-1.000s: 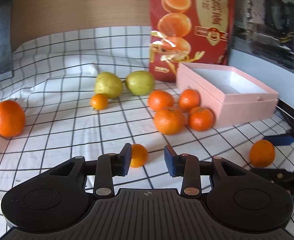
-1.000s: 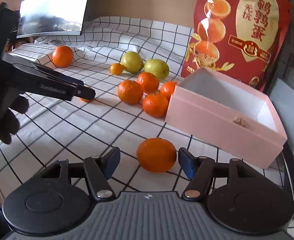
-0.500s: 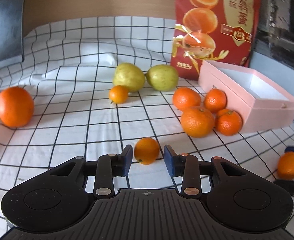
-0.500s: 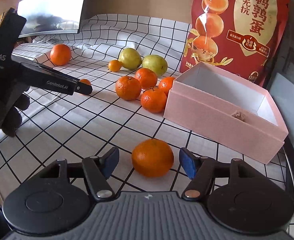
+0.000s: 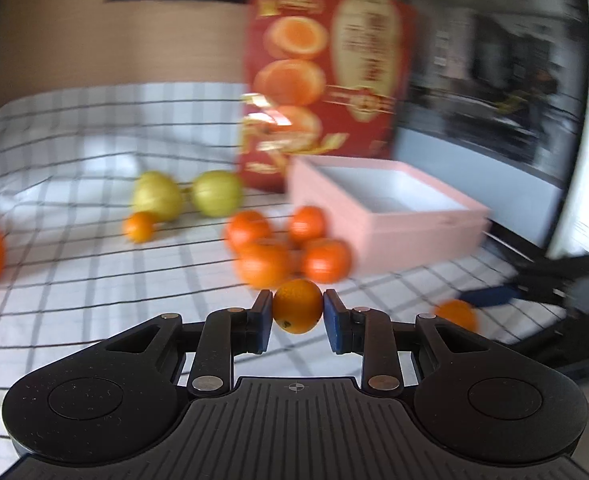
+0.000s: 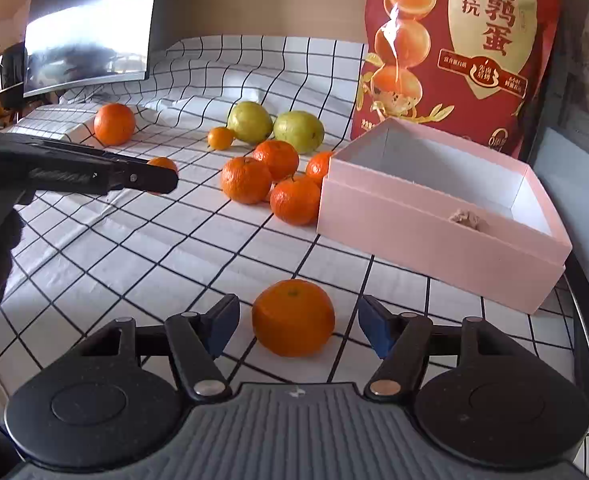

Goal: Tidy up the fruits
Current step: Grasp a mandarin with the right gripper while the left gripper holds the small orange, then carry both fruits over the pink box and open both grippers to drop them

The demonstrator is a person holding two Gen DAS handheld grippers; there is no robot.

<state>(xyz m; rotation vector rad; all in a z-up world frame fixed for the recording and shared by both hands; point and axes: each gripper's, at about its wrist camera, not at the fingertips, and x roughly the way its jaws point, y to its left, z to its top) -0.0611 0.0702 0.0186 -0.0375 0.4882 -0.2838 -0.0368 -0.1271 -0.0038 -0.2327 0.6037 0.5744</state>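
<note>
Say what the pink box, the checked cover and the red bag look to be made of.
Pink box: probably matte cardboard, given its flat walls, crisp edges and white lining. Checked cover: apparently woven cloth, since it creases and drapes at the back. Red bag: likely glossy plastic film, with sheen and wrinkles across its print.

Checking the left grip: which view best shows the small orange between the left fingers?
The left wrist view: the small orange sits sharp and centred, pinched in the left gripper, whose jaws have just been closing. The right wrist view shows only a sliver of it behind a black finger.
</note>
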